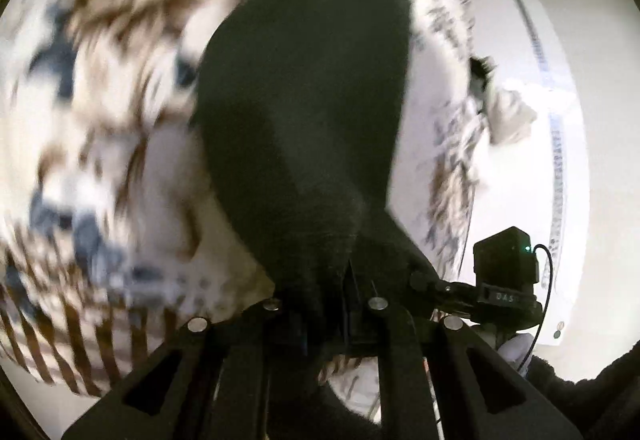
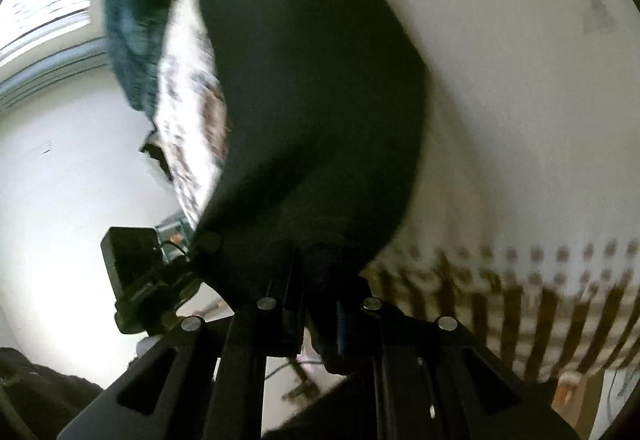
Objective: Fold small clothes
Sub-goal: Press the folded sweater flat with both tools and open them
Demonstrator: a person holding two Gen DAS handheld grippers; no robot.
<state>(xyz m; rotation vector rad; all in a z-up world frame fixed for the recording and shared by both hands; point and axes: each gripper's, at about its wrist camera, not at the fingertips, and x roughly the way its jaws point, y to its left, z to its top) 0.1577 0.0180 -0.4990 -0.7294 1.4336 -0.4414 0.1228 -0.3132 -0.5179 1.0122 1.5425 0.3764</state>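
Black soft fabric garment hangs stretched between both grippers, over a patterned brown-and-white blanket. Left gripper and right gripper each pinch an edge. Mid-lift, it seems; next, lay it flat for folding.

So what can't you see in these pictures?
- Left gripper, left wrist view: the black garment covers its fingertips, so the grip itself is hidden.
- Right gripper, right wrist view: the same black cloth covers its fingertips.
- Patterned blanket: motion blur smears its pattern.
- What kind of clothing the black garment is: it fills the frame, edges cut off.
- Small dark thing on the white surface: too blurred.
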